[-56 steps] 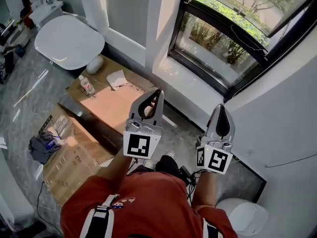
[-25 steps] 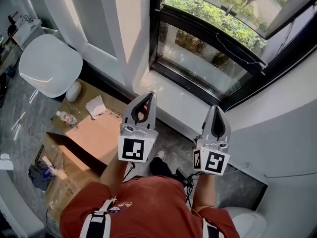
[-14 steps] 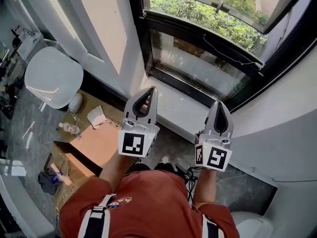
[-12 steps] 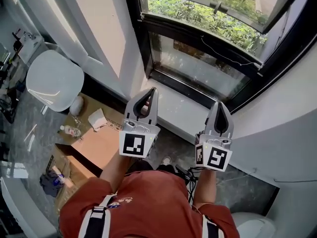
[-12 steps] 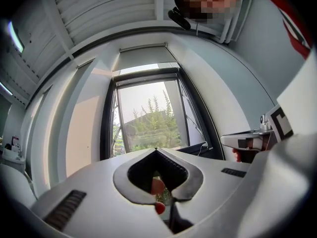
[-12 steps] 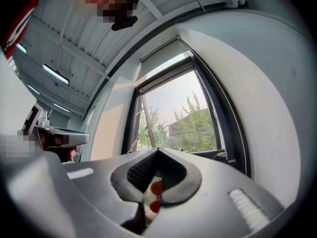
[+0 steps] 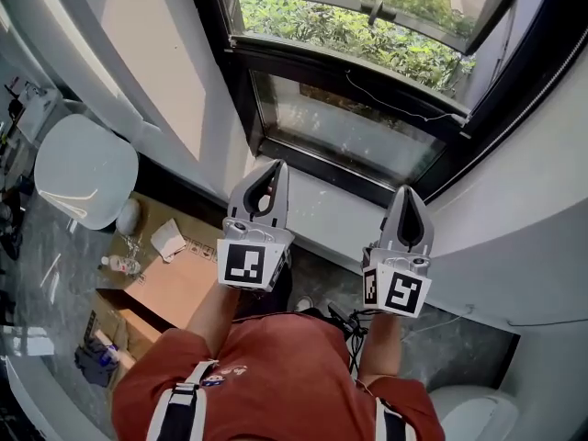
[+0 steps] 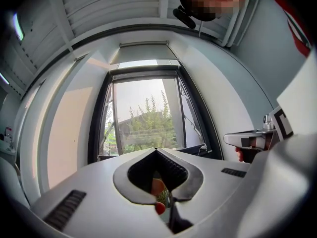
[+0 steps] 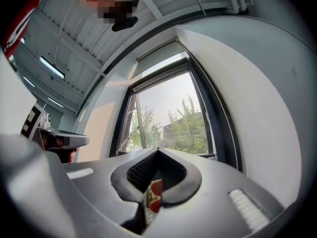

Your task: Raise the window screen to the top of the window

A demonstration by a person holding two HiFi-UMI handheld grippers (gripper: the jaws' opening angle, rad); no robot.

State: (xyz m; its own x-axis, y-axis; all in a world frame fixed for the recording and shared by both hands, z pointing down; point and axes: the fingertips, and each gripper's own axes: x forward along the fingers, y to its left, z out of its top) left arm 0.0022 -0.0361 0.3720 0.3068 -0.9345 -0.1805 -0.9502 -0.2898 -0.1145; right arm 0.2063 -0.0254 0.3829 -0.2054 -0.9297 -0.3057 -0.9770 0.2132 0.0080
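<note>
Head view puts your left gripper (image 7: 274, 167) and right gripper (image 7: 407, 191) just short of the window (image 7: 340, 131), both sets of fingers (image 7: 248, 191) clenched on nothing. The window screen (image 9: 166, 100), a faint mesh across that window's glass, looks untouched, so all the raising remains.

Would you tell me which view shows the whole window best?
The left gripper view: the window appears nearly head-on, at almost full height. The right gripper view shows it too, but skewed; the head view catches only its lower part, from above.
</note>
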